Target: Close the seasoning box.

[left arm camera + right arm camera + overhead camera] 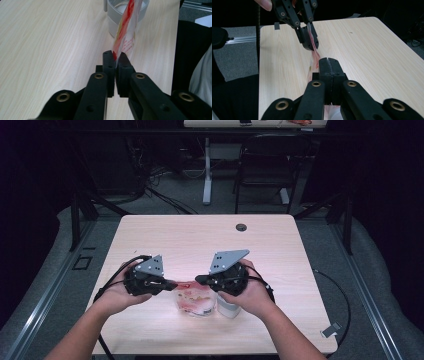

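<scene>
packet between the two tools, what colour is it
Red and white, with some yellow, on a clear plastic packet; it shows best in the left gripper view.

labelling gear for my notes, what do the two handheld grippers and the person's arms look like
Both the left gripper and right gripper are black, each with two blocky jaws on linked arms with brass-coloured pivot rings. A grey three-cornered plate with small holes tops each. Black cables trail from both. The forearms are bare, with no sleeves in sight.
</scene>
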Tool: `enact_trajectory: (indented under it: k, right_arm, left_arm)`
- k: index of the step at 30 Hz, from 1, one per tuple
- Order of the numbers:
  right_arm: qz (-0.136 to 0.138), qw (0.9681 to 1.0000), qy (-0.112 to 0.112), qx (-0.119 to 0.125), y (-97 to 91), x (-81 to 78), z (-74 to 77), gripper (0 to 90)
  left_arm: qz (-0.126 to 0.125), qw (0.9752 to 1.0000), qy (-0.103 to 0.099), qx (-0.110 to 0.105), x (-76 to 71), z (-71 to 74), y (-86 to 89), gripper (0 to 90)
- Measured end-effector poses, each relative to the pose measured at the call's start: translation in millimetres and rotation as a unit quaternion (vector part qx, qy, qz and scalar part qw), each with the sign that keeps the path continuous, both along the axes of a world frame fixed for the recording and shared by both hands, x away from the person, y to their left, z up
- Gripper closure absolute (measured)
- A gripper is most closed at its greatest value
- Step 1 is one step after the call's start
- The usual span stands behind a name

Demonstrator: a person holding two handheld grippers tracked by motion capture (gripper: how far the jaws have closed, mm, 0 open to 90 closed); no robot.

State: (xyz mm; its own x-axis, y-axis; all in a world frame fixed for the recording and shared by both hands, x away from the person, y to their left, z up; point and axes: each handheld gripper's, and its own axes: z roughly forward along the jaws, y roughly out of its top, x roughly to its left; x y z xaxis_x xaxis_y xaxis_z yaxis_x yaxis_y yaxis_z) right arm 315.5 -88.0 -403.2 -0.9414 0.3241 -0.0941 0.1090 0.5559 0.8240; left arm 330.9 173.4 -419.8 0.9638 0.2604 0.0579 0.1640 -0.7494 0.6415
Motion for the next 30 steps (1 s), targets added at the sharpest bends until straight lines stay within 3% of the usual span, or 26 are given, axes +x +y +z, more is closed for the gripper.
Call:
enact_trajectory:
  k: [6,8,13,20,25,30]
  right_arm:
    - [-0.011,0.9998,-0.003,0.015,-0.6,-0.4,0.5,83.2]
    - [-0.018,0.9993,-0.005,0.032,-2.7,-0.8,1.8,81.2]
    - [-0.028,0.9977,-0.006,0.062,-12.6,-1.4,6.9,80.4]
    - [-0.044,0.9965,-0.012,0.071,-27.5,-4.6,9.0,78.9]
    - [-0.054,0.996,-0.013,0.07,-37.1,-8.8,4.6,78.7]
    - [-0.072,0.9945,-0.01,0.075,-48.0,-10.7,0.0,79.0]
  left_arm:
    - [-0.002,1.0,-0.009,-0.002,-4.3,-0.7,2.7,90.0]
    - [-0.001,0.9999,-0.015,0.001,-4.5,-0.5,5.7,90.0]
    - [0.02,0.9993,-0.029,0.007,-4.1,-0.4,16.5,90.0]
    - [0.06,0.9971,-0.044,0.012,-3.2,-1.4,35.9,90.0]
    - [0.096,0.9941,-0.051,0.003,-5.1,-4.4,53.5,90.0]
    - [0.114,0.9924,-0.032,-0.033,-6.8,-8.5,63.7,89.9]
